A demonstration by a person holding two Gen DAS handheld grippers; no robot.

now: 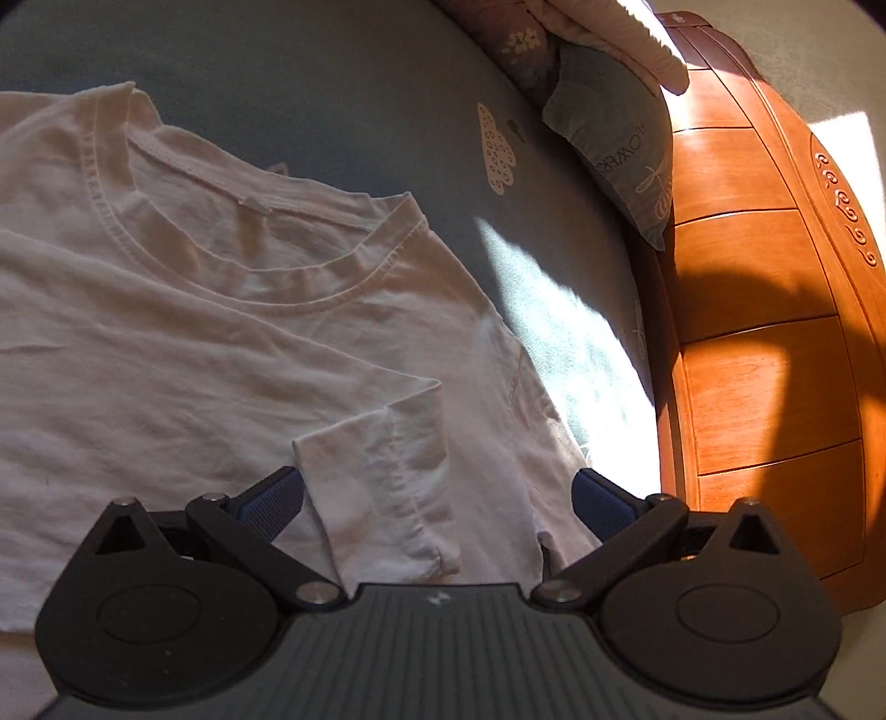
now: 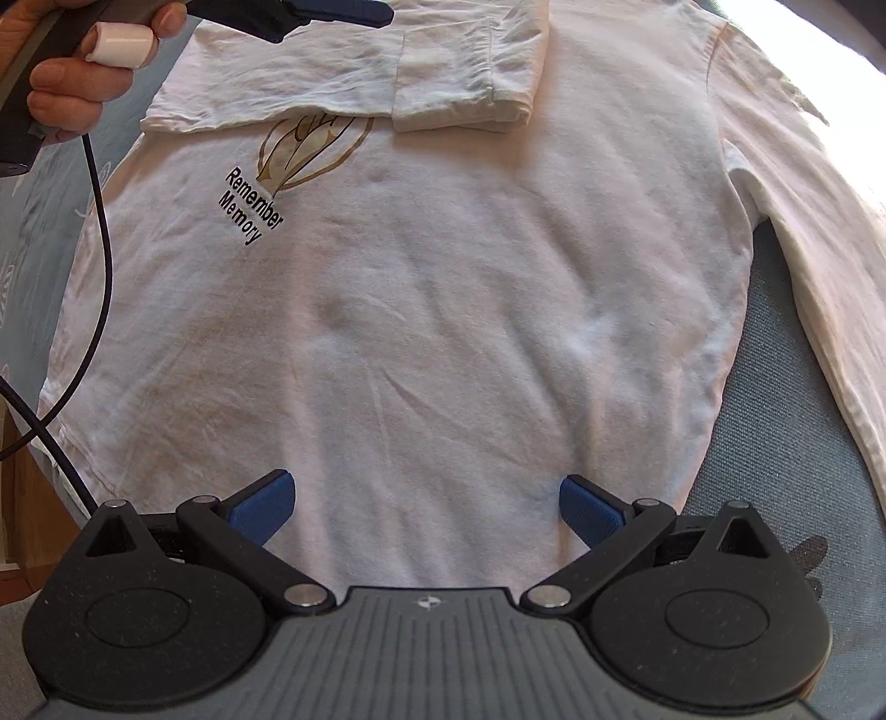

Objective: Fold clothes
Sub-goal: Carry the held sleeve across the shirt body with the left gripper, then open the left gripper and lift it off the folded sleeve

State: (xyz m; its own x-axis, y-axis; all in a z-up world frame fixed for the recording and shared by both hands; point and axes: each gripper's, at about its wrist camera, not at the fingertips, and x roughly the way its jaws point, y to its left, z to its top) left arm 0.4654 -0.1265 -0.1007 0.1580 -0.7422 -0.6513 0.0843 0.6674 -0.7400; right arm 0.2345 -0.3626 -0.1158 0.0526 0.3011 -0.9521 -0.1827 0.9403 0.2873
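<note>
A white long-sleeved shirt (image 2: 443, 288) lies flat on a grey-blue bed, with a gold print and black words on its chest. One sleeve (image 2: 421, 72) is folded across the chest; the other sleeve (image 2: 803, 232) stretches out at the right. In the left wrist view I see the shirt's collar (image 1: 249, 243) and the folded sleeve's cuff (image 1: 382, 487). My left gripper (image 1: 437, 498) is open, its fingers on either side of that cuff. My right gripper (image 2: 426, 507) is open just above the shirt's lower body, holding nothing. The left gripper's blue fingertip (image 2: 343, 11) shows at the top, over the folded sleeve.
A wooden headboard (image 1: 764, 310) runs along the right of the bed sheet (image 1: 343, 94), with a grey pillow (image 1: 614, 149) and folded bedding against it. A person's hand (image 2: 83, 72) holds the left gripper's handle, and a black cable (image 2: 102, 266) hangs from it across the shirt's left edge.
</note>
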